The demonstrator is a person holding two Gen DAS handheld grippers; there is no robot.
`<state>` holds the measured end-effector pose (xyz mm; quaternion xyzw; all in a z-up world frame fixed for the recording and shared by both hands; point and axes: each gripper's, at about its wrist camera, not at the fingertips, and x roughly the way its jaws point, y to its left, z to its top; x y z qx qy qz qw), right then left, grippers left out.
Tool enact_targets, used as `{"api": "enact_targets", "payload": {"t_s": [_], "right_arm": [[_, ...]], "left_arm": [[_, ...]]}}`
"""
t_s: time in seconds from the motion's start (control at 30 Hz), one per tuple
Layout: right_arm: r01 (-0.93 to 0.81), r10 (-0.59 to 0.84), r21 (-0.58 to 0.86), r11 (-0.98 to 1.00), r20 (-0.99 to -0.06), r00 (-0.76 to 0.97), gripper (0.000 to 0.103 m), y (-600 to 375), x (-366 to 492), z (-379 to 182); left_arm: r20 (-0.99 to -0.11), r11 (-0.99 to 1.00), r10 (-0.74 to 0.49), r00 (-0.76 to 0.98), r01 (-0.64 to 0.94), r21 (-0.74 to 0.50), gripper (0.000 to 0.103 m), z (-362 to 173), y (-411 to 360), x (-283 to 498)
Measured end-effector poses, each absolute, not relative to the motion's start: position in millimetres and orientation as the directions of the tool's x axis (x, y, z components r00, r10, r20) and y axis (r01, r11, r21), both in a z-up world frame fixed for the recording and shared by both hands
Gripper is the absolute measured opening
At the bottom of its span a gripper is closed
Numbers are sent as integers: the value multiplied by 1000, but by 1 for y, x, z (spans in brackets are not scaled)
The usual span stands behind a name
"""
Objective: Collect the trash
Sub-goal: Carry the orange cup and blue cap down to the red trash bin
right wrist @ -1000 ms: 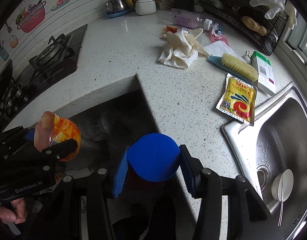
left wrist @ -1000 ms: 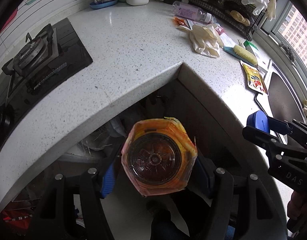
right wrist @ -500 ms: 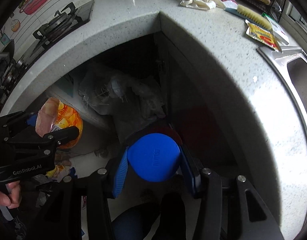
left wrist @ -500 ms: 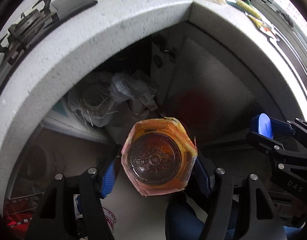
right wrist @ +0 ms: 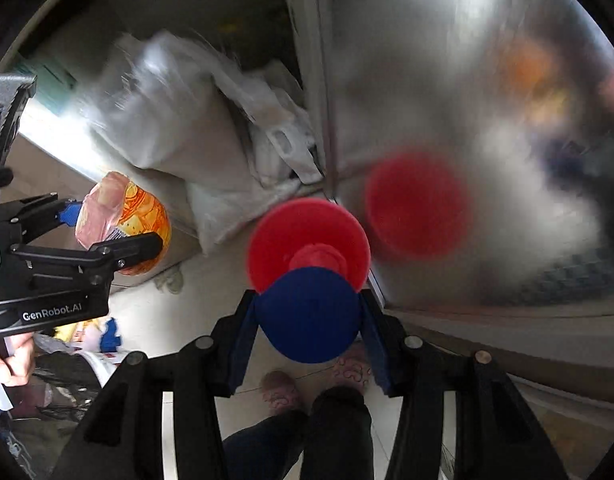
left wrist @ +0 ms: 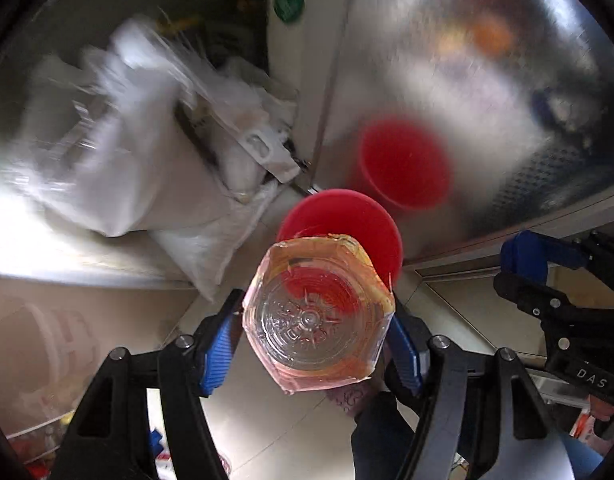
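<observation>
Left gripper clamps a clear bottle with an orange label, base toward the camera. Right gripper clamps a bottle with a blue cap. Both point steeply down over a red bin on the tiled floor. Beyond, blurred white bags fill an open cupboard beside a metal door

Two grippers: left gripper, right gripper. One clear orange-labelled bottle. One blue-capped bottle. One red bin, at 12 o'clock from the clear bottle. Several white plastic bags, number unclear.
</observation>
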<state>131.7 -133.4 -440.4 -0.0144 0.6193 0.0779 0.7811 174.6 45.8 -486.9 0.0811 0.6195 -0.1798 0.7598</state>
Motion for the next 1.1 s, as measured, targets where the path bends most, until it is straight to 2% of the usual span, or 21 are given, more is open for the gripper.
{"api": "enact_targets", "payload": {"t_s": [0.33,0.77,0.83,0.9,1.1], "right_arm": [[-97,58,38,995,-975,215,47,-154,148,-532],[-67,40,27,997,-978,204,47,-165,147,-551],[-71,42,28,997,-979,200,47,-165,146,-552],[-71,42,28,997,-980,196,47,-164,147,-552],[-104,46,25,994,-978,201,47,-155,153,-554]], "left_arm": [[-972,904,-196,133,409,-126,65,-590,16,193],[-975,883,-210,76,443,-155,66,-628,0,205],[-976,882,-208,71,444,-155,70,-630,1,206],[-976,883,-203,78,446,-148,80,-627,3,206],[-973,894,-221,62,413,-176,86,-619,16,203]]}}
